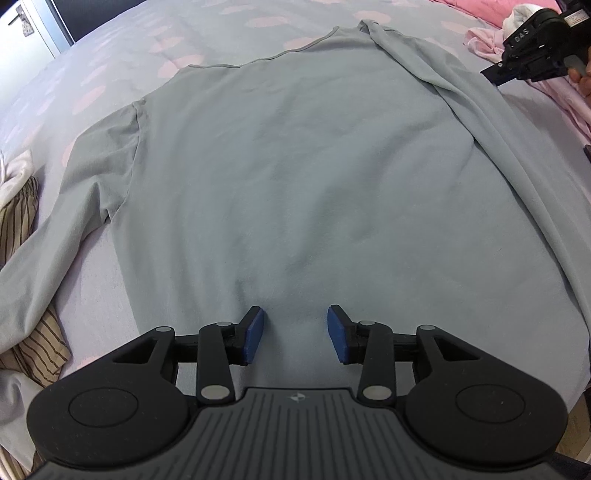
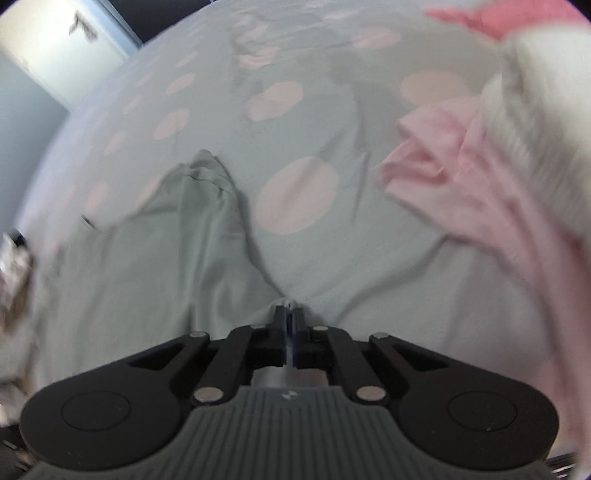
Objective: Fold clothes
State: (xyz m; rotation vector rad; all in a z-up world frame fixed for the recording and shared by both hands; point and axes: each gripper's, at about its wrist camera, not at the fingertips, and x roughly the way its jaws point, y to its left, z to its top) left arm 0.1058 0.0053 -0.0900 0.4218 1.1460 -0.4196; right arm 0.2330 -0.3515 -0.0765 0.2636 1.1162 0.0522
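A pale grey long-sleeved shirt [image 1: 295, 166] lies spread flat on the bed, neckline at the far end. One sleeve is folded over its right side. My left gripper [image 1: 296, 334] hovers over the shirt's near hem, open, its blue pads [image 1: 255, 332] apart with only flat cloth beneath. My right gripper [image 2: 290, 314] is shut, with a small pinch of the grey shirt [image 2: 192, 240] bunched at its tips and creases running toward it. In the left wrist view the right gripper [image 1: 493, 75] sits at the shirt's far right edge.
The bed sheet [image 2: 295, 195] is grey-blue with large pink dots. Pink clothes [image 2: 461, 177] and a white fluffy item [image 2: 535, 129] are piled on the right. A brown striped garment [image 1: 22, 229] lies at the left edge. A white cabinet [image 1: 26, 29] stands at the far left.
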